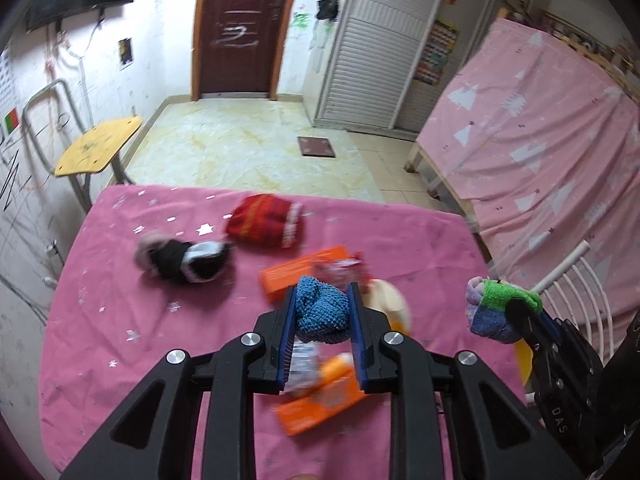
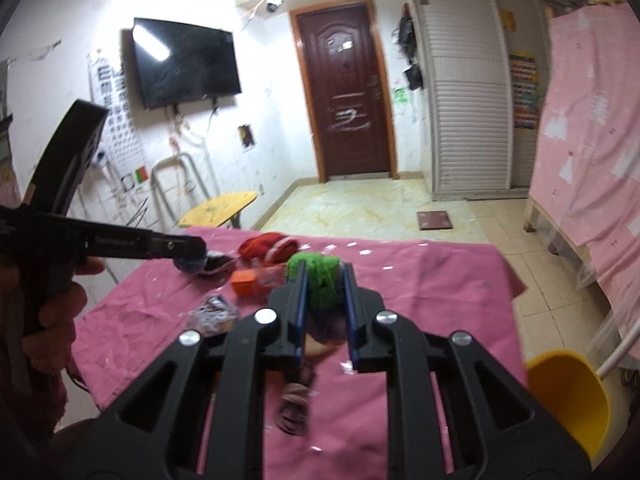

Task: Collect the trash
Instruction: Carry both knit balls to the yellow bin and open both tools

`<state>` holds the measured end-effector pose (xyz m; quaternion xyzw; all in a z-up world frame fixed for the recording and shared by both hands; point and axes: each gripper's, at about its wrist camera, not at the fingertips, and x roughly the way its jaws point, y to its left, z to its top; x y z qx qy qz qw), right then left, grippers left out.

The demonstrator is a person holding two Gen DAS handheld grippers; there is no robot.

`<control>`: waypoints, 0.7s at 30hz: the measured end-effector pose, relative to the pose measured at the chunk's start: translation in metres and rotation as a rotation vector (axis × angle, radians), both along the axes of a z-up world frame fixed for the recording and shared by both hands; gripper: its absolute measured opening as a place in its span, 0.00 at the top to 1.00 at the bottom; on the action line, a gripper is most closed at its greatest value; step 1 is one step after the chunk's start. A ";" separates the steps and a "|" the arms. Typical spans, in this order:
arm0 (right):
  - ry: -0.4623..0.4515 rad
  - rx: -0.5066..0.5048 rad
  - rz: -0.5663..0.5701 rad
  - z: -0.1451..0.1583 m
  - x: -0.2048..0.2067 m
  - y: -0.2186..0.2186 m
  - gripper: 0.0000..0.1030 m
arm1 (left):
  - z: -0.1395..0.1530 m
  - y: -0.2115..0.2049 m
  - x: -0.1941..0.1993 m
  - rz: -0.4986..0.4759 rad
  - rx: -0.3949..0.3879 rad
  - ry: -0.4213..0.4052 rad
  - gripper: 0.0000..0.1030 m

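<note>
Pink cloth sprinkled with white stars covers the table, and on it lie a red knitted hat, a black-and-white knitted piece with a fuzzy pale end, an orange box, a second orange packet nearer the camera, and a crinkled silvery wrapper. Left gripper is clamped on a blue knitted sock, its blue pads pressing both sides of the bundle, which hangs clear above the cloth. Right gripper is closed on a green, purple and blue fuzzy sock, green end foremost between the fingers, also held above the table; from the left wrist view that same bundle shows at the right edge of the table. A yellow plastic bin stands at the table's right corner, beside white chair bars. Beyond the table runs a pale marbled tile floor with a small dark mat, a brown door scrawled with white marks, a white louvred wardrobe, a wall-mounted television, an eye chart whose top letter reads E, a round clock, a yellow-topped desk and a bed draped in pink sheeting with white triangles. Letters "DAS" are moulded on the right gripper's body. Print on the orange boxes is too blurred to read.
</note>
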<state>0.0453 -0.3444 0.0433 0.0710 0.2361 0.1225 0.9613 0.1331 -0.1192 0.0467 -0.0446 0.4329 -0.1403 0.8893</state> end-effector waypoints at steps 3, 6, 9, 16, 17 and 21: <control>-0.015 0.021 -0.066 0.000 -0.012 -0.030 0.86 | 0.005 -0.030 -0.008 -0.047 0.013 -0.011 0.83; -0.024 0.042 -0.142 -0.002 -0.024 -0.061 0.86 | 0.008 -0.057 -0.012 -0.090 0.023 -0.013 0.83; -0.028 0.070 -0.222 -0.006 -0.037 -0.096 0.86 | 0.009 -0.092 -0.019 -0.147 0.032 -0.013 0.83; -0.026 0.106 -0.374 -0.018 -0.061 -0.154 0.85 | 0.010 -0.169 -0.030 -0.261 0.032 -0.003 0.83; -0.025 0.106 -0.398 -0.019 -0.063 -0.161 0.85 | 0.009 -0.182 -0.032 -0.277 0.029 0.004 0.83; -0.015 0.104 -0.474 -0.025 -0.069 -0.184 0.84 | 0.004 -0.225 -0.039 -0.339 0.024 0.020 0.83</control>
